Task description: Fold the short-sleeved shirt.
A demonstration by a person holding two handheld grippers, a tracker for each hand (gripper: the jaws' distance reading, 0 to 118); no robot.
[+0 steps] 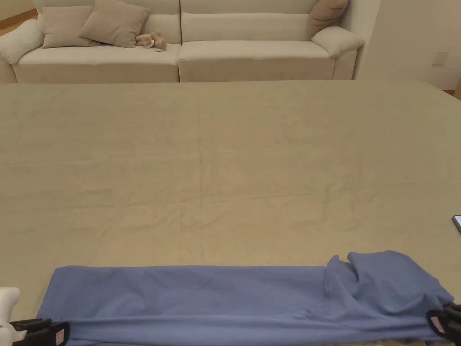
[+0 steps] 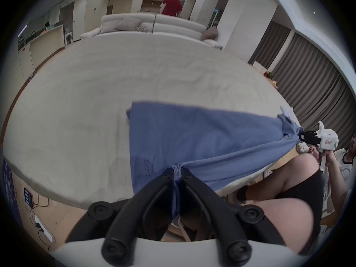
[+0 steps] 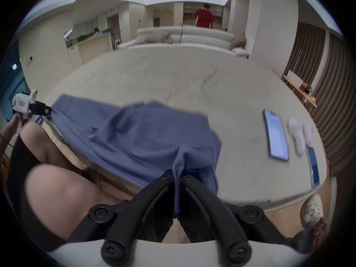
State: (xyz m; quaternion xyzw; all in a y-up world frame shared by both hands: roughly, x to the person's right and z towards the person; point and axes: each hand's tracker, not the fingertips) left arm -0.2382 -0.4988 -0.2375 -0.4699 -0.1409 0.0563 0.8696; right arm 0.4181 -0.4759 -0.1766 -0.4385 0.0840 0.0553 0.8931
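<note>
head view: wide table (image 1: pixel 225 157) under beige cloth, sofa (image 1: pixel 180 49) beyond; blue shirt (image 1: pixel 234 297) stretched along near edge.
left gripper view: left gripper (image 2: pixel 177 172) clamped on shirt hem.
right gripper view: right gripper (image 3: pixel 176 176) pinching bunched fabric; phone (image 3: pixel 276 136) on table.

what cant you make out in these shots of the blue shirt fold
- Blue shirt, head view: its near edge is cut off by the bottom of the frame.
- Left hand-held gripper and right hand-held gripper, head view: mostly cut off at the bottom corners.
- Shirt's far edge, both gripper views: blurred, so the sleeve layout is unclear.
- White items beside the phone, right gripper view: too blurred to identify.
</note>
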